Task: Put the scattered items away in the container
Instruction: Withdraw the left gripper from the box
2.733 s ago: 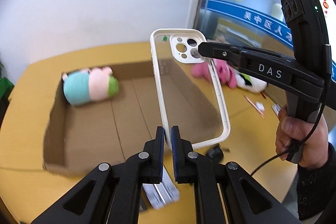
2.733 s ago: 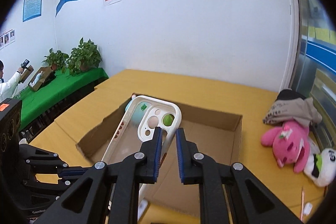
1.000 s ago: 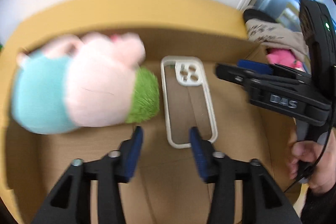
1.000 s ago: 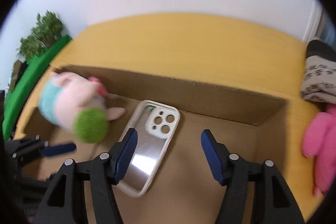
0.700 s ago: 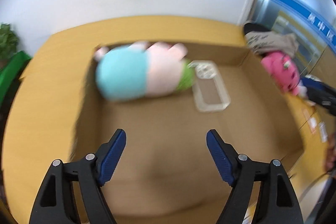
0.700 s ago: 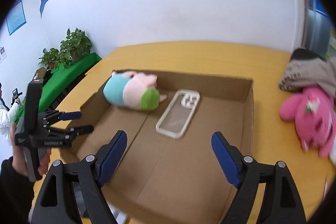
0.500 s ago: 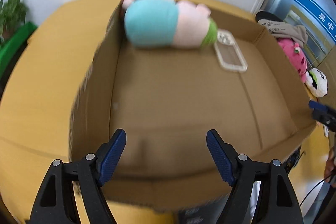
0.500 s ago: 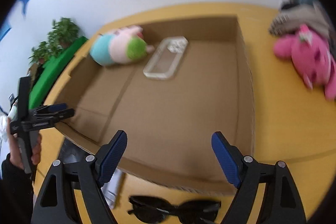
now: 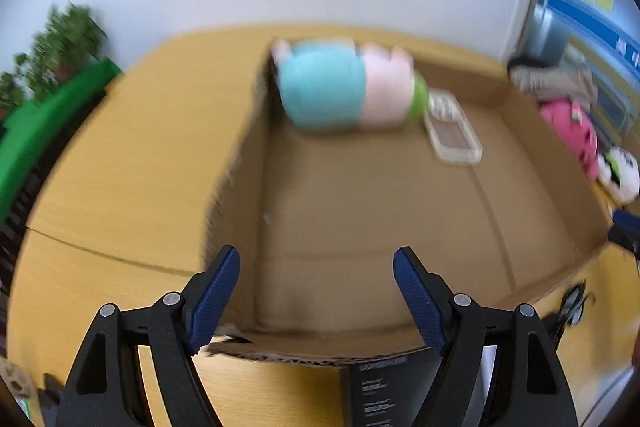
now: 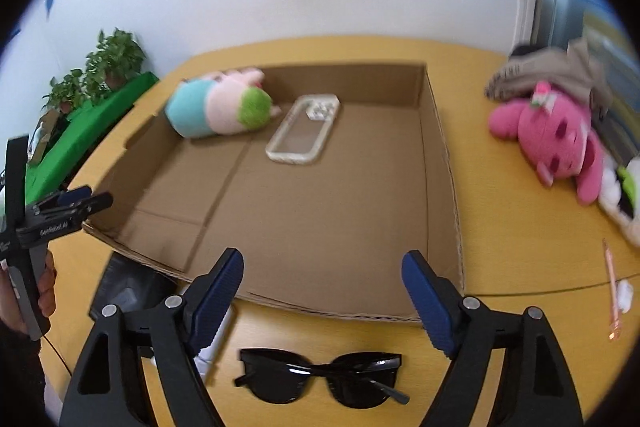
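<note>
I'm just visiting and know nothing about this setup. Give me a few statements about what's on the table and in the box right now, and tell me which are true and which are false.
1. The phone case lies inside the cardboard box. True.
2. The pink plush toy is in the box. False: it lies on the table, to the right of the box.
3. The sunglasses are outside the box, on the table in front of it. True.
4. The right tongs are gripping the sunglasses. False: they are open and hold nothing.
5. The box holds only the phone case. False: a blue and pink plush toy lies beside it.
</note>
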The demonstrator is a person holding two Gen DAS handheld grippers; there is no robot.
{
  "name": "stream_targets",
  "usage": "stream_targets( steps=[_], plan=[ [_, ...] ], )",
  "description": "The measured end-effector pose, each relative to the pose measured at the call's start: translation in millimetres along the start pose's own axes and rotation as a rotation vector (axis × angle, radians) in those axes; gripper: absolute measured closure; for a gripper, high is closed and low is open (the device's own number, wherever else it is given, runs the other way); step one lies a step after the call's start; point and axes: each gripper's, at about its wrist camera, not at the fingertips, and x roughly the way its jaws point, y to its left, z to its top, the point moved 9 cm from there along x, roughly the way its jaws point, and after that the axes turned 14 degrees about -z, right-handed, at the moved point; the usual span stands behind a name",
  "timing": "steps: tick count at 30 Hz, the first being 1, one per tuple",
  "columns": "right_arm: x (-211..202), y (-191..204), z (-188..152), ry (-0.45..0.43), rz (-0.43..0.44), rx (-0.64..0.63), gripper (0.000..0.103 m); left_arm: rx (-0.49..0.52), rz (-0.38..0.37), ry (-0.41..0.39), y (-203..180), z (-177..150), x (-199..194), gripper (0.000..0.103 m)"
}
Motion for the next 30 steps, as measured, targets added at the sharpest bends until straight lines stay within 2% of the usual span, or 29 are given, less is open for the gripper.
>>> stream_targets(
  steps=[1, 2, 3, 7, 12, 30],
  plan=[
    [-12.9, 5.2, 4.9, -0.039, -0.012, -0.005, 0.02, 0.009, 0.002, -0.045, -8.8, 7.1, -12.3, 0.014],
    [-25.8, 9.5, 9.2, -0.078, -0.029, -0.006, 0.02, 0.02, -0.003, -0.089, -19.7, 13.2, -25.5, 0.003],
    [-33.6, 13.1, 11.7, -0.102, -0.038, -0.009, 0.02, 0.032, -0.011, -0.127, -30.2, 16.7, -37.2, 0.0],
    [-58.9, 22.8, 17.4, -0.172, -0.085, -0.021, 0.018, 0.088, -0.025, -0.215, -60.0, 24.4, -69.3, 0.0],
    [-66.1, 27.7, 11.5, -0.175, -0.076, -0.014, 0.018, 0.106, -0.077, -0.228, -84.7, 21.3, -78.7, 0.0],
    [-72.4, 27.2, -1.2, -0.176, -0.068, -0.002, 0.018, 0.117, -0.067, -0.217, -101.6, 4.9, -84.6, 0.0]
  ],
)
